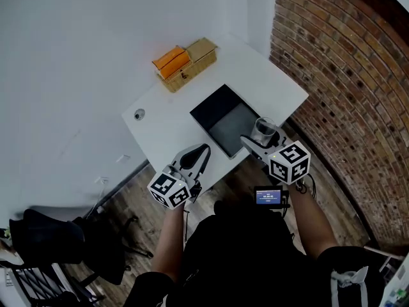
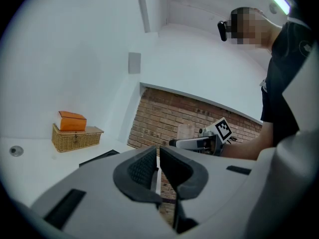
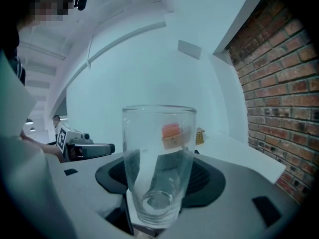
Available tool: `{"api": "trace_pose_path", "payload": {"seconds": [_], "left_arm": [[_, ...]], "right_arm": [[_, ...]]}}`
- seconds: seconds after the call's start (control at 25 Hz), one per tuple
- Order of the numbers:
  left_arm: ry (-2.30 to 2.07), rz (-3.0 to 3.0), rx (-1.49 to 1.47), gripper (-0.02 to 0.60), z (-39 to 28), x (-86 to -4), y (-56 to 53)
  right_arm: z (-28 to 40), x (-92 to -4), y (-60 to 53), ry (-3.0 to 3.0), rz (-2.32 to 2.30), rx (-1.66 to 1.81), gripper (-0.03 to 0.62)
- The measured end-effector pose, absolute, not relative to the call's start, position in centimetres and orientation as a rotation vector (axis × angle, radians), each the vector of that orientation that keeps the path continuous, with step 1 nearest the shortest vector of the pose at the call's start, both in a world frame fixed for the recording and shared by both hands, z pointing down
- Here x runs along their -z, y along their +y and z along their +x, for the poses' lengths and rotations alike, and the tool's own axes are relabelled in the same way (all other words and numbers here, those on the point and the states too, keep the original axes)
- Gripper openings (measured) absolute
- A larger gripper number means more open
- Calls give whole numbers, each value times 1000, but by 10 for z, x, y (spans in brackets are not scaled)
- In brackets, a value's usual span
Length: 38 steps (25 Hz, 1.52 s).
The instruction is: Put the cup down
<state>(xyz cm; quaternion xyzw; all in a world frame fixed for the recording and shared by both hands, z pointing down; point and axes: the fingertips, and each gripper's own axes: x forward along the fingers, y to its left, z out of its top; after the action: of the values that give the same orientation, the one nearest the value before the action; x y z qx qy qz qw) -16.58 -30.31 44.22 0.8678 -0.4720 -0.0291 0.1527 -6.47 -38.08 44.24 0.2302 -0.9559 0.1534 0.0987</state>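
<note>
A clear, empty glass cup (image 3: 158, 163) stands upright between the dark pads of my right gripper (image 3: 159, 180), which is shut on its lower half. From the head view the cup (image 1: 263, 132) and right gripper (image 1: 259, 143) hang over the near right corner of the black mat (image 1: 220, 117), at the white table's front edge. My left gripper (image 1: 195, 160) is shut and empty, held near the front edge to the left of the mat. In the left gripper view its jaws (image 2: 158, 166) meet, and the right gripper (image 2: 197, 143) with the cup (image 2: 187, 132) shows beyond them.
A wicker basket (image 1: 192, 62) with an orange box (image 1: 170, 62) on it stands at the back of the white table (image 1: 268, 75). A small round disc (image 1: 138, 114) lies near the left edge. A brick wall (image 1: 345, 75) runs along the right. A dark chair (image 1: 64, 242) stands on the wooden floor at left.
</note>
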Motion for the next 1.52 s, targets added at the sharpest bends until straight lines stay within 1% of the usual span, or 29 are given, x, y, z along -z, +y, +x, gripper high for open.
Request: {"api": "trace_pose_path", "payload": {"seconds": [0.44, 0.88, 1.16, 1.32, 1.52], "left_arm": [[-1331, 2488, 137, 11, -174, -438, -305], [-1351, 2469, 137, 11, -180, -440, -300], [-1385, 2429, 110, 11, -202, -449, -309], [-1407, 2397, 107, 11, -211, -452, -313], [-1423, 2375, 111, 11, -221, -460, -327]], "right_arm": [[-83, -437, -383, -2824, 663, -403, 276], [-82, -451, -379, -2789, 627, -409, 276], [-79, -466, -418, -2725, 643, -324, 276], [-101, -472, -449, -2733, 652, -321, 276], [-149, -479, -487, -2767, 638, -280, 276]]}}
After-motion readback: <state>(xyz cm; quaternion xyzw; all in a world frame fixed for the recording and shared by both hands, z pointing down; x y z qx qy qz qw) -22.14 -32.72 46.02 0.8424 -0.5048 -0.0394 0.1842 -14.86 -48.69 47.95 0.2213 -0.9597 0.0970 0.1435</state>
